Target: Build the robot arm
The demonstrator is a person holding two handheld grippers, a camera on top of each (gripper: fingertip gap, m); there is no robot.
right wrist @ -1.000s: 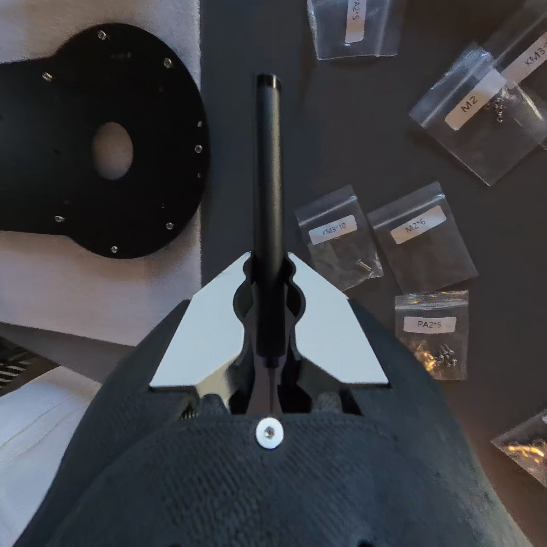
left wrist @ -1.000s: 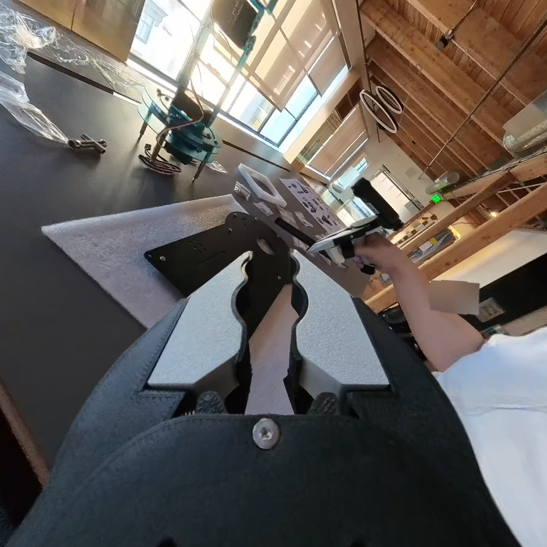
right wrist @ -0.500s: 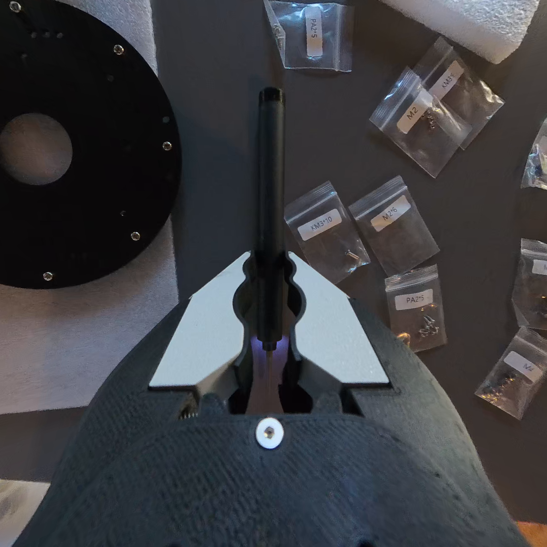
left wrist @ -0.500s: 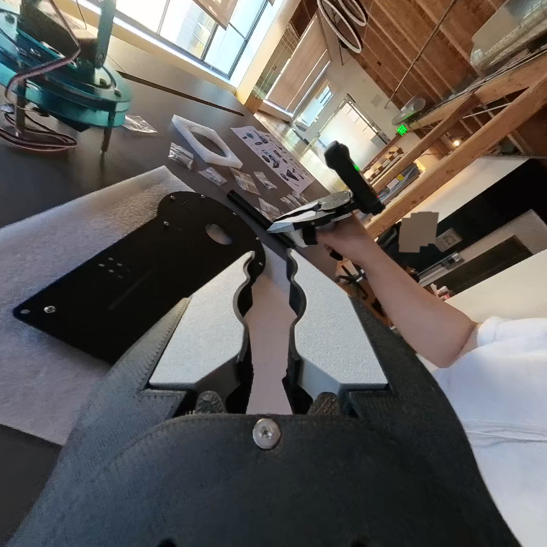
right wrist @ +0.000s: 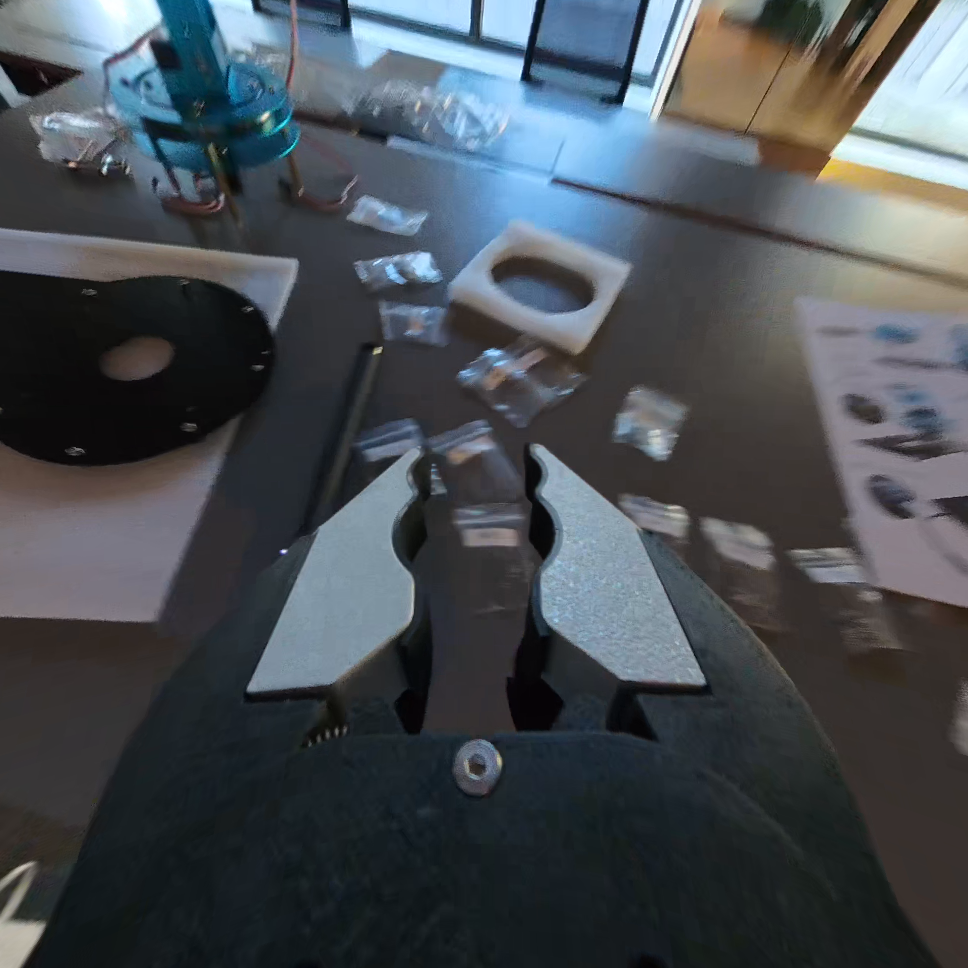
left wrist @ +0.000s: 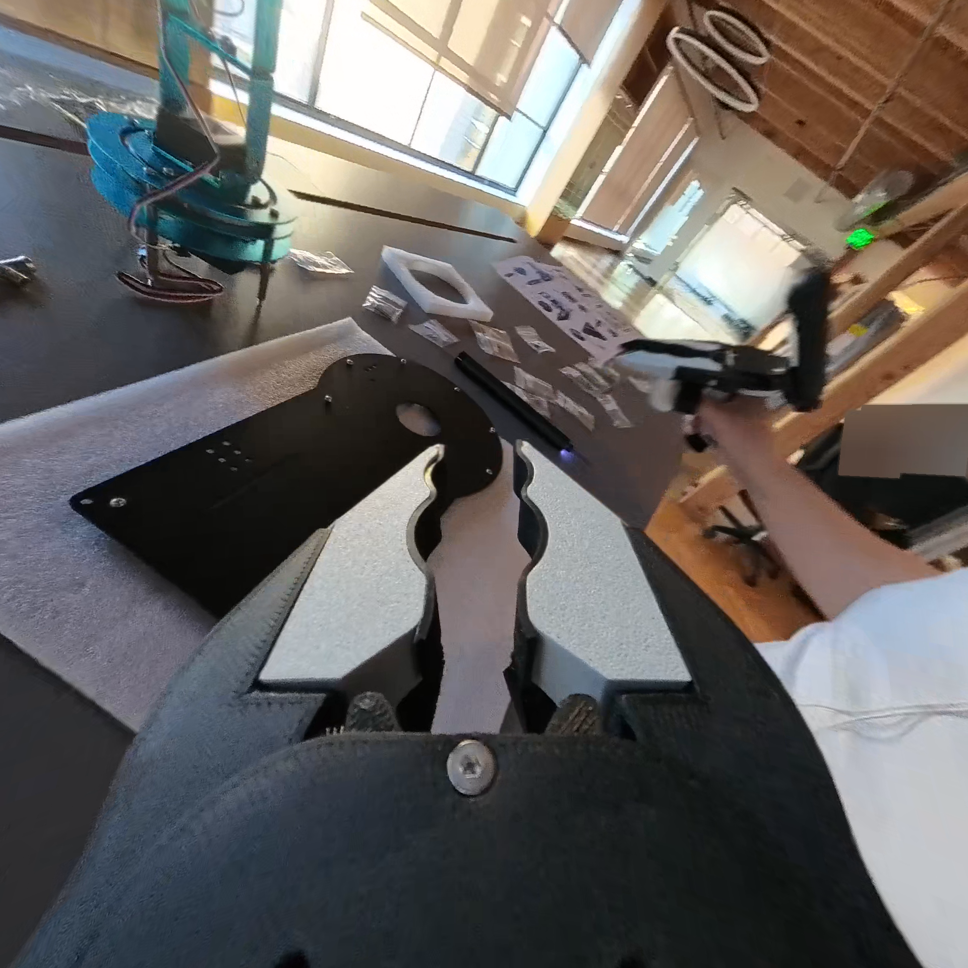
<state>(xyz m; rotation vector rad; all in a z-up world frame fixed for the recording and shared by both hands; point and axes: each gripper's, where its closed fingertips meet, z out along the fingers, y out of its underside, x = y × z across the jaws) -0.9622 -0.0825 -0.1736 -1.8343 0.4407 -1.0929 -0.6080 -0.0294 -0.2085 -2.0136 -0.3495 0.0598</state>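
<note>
A black pen-shaped screwdriver [right wrist: 348, 419] lies on the dark table beside the white foam sheet [right wrist: 78, 539]; it also shows in the left wrist view [left wrist: 510, 406], its tip glowing. A flat black plate [left wrist: 293, 471] with a round hole rests on the foam sheet [left wrist: 105, 419], also in the right wrist view [right wrist: 120, 366]. My right gripper [right wrist: 474, 455] is open and empty, raised above small clear screw bags [right wrist: 518, 382]; it shows blurred in the left wrist view [left wrist: 623, 353]. My left gripper [left wrist: 479, 450] is open and empty, just above the plate's round end.
A teal robot-arm base [left wrist: 199, 173] with wires stands at the back left, also in the right wrist view [right wrist: 209, 105]. A white foam frame [right wrist: 545, 293] and a printed sheet [right wrist: 901, 445] lie on the table. A person's forearm [left wrist: 817, 518] and white sleeve are at right. Left tips to right tips: about 35 centimetres. Measured from the fingertips, the black pen-shaped screwdriver [right wrist: 348, 419] is 12 centimetres or so from the right gripper and 30 centimetres from the left. Seen from the left wrist view [left wrist: 500, 389] as well.
My right gripper has opened and let go of the screwdriver, which now lies on the table; it then lifted and tilted up, moving right. My left gripper shifted a little over the plate.
</note>
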